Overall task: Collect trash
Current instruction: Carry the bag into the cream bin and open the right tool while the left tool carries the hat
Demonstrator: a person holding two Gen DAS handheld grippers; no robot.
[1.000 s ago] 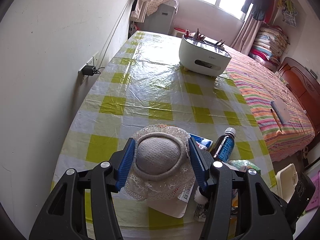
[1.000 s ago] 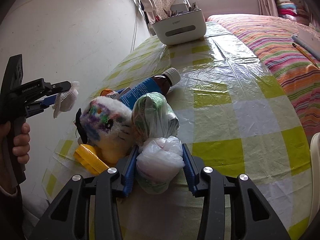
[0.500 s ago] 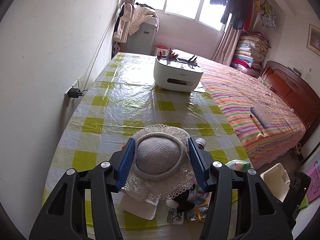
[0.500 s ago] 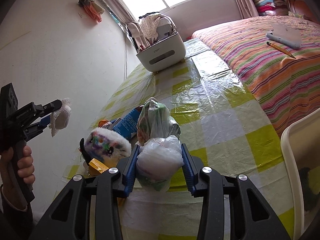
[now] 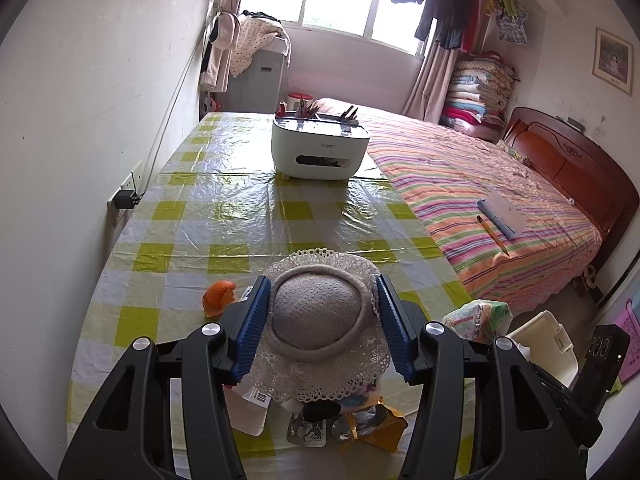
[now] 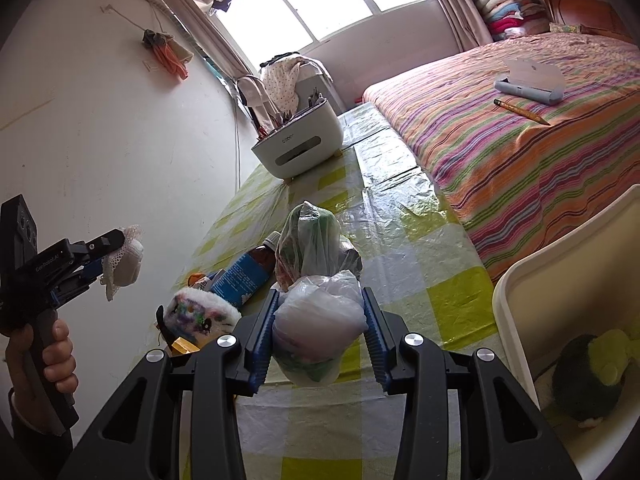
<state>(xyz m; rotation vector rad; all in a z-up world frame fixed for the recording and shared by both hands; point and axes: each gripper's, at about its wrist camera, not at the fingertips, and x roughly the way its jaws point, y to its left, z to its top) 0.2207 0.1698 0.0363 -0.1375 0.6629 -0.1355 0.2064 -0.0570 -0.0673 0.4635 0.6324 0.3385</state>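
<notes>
My left gripper [image 5: 320, 320] is shut on a small grey lace-trimmed hat [image 5: 316, 316] and holds it high above the table; both show in the right wrist view, the gripper [image 6: 90, 258] at far left with the hat [image 6: 126, 264]. My right gripper [image 6: 320, 332] is shut on a knotted plastic trash bag [image 6: 316, 324], lifted over the table's near end. A white bin [image 6: 560, 300] with a dark plush toy [image 6: 588, 376] inside stands just right of it.
On the checked tablecloth [image 5: 224, 216] lie an orange peel [image 5: 218, 294], a brown bottle with blue label [image 6: 248, 272], a furry white toy [image 6: 200, 314], a yellow wrapper [image 5: 376, 428] and papers. A white organizer box [image 5: 318, 150] stands at the far end. A striped bed [image 5: 480, 200] lies right.
Both grippers have risen and pulled back from the table with their loads. The right gripper has swung right, so the white bin and its plush toy have come into view.
</notes>
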